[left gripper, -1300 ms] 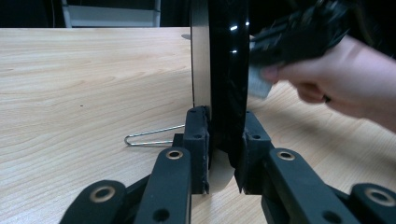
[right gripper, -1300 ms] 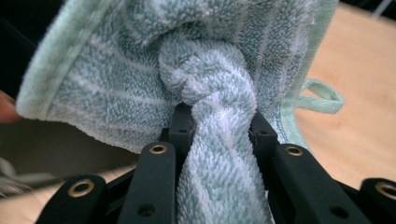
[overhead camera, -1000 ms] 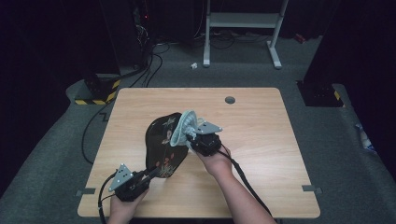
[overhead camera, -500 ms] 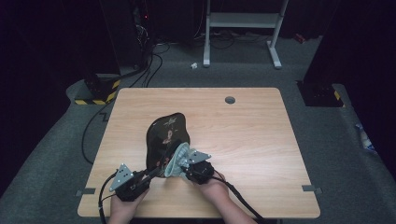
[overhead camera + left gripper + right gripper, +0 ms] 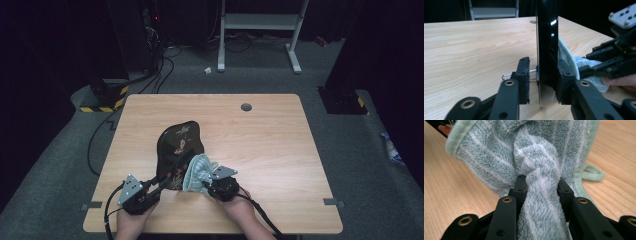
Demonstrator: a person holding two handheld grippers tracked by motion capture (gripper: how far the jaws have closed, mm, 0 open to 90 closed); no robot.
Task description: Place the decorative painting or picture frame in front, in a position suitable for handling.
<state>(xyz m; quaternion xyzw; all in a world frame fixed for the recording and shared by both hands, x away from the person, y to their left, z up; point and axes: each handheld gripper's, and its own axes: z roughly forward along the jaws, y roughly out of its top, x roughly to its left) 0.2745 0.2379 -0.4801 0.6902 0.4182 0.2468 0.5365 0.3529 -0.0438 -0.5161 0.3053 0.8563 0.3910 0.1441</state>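
A black lacquer tray (image 5: 180, 145) with a flower pattern is near the table's front left; in the left gripper view the tray (image 5: 546, 50) is edge-on and upright between the jaws. My left gripper (image 5: 162, 186) (image 5: 541, 67) has just been opening: one pad touches the tray's rim, the other stands a little off it. My right gripper (image 5: 205, 184) (image 5: 541, 182) is shut on a twisted pale green striped towel (image 5: 197, 172) (image 5: 529, 150). The towel (image 5: 566, 55) rests against the tray's near right side.
The wooden table (image 5: 270, 145) has a round cable hole (image 5: 246, 106) at the back. On the floor behind stand a white frame (image 5: 260, 30) and a yellow-and-black striped block (image 5: 105, 95) with cables.
My right gripper has brought the towel down the tray's face from its middle to its near end. The left jaws have parted slightly around the rim. The left hand has not moved.
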